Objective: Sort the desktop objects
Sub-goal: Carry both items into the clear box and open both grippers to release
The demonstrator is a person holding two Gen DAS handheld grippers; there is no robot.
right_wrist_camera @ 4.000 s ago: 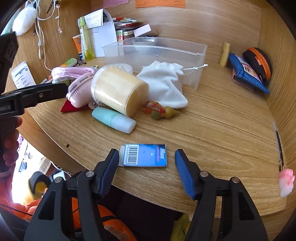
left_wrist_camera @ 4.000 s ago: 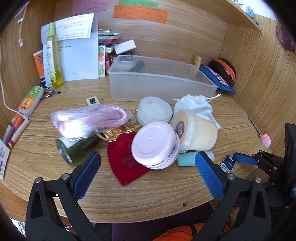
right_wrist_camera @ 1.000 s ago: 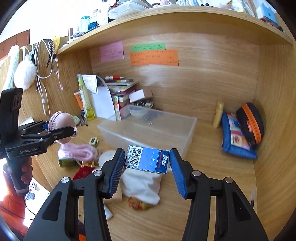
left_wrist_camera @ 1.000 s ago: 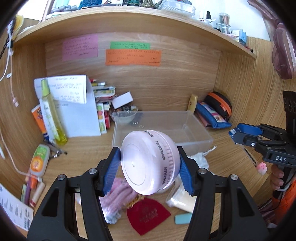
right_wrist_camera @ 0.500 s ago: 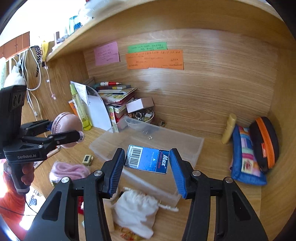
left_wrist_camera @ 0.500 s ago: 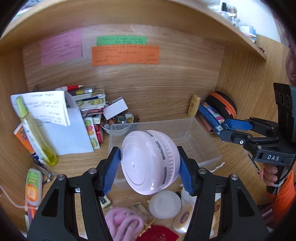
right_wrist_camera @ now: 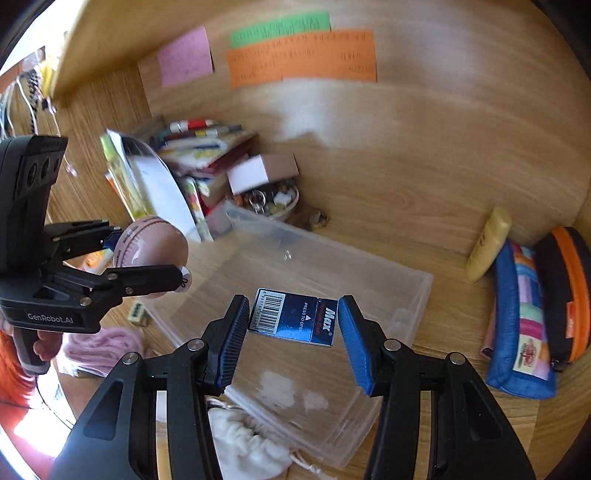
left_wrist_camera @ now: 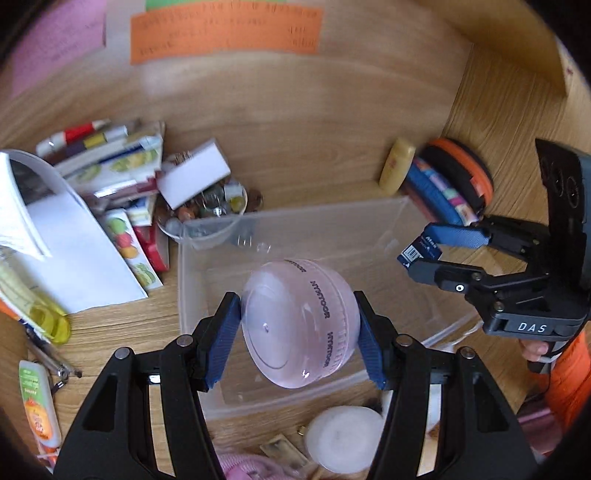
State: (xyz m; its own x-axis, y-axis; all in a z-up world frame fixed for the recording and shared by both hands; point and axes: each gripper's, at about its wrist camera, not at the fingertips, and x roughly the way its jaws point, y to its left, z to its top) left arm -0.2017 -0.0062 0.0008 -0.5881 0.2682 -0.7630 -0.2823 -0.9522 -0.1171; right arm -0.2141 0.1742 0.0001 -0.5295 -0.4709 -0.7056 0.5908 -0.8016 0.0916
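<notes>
Holding both loads over the clear plastic bin [left_wrist_camera: 207, 266]: left fingers [left_wrist_camera: 216, 343] clamp the round pink jar [left_wrist_camera: 299, 325], right fingers [right_wrist_camera: 231, 339] pinch the blue staple box [right_wrist_camera: 295, 317]. Risk: the tilted jar rolls out on release; the box clips the rim.

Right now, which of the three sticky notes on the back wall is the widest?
The orange note, lowest of the three. It stretches well past the green note above it and the small pink note to its left.

Home study desk [right_wrist_camera: 424, 177]: sticky notes [right_wrist_camera: 301, 59], books [right_wrist_camera: 207, 147].
</notes>
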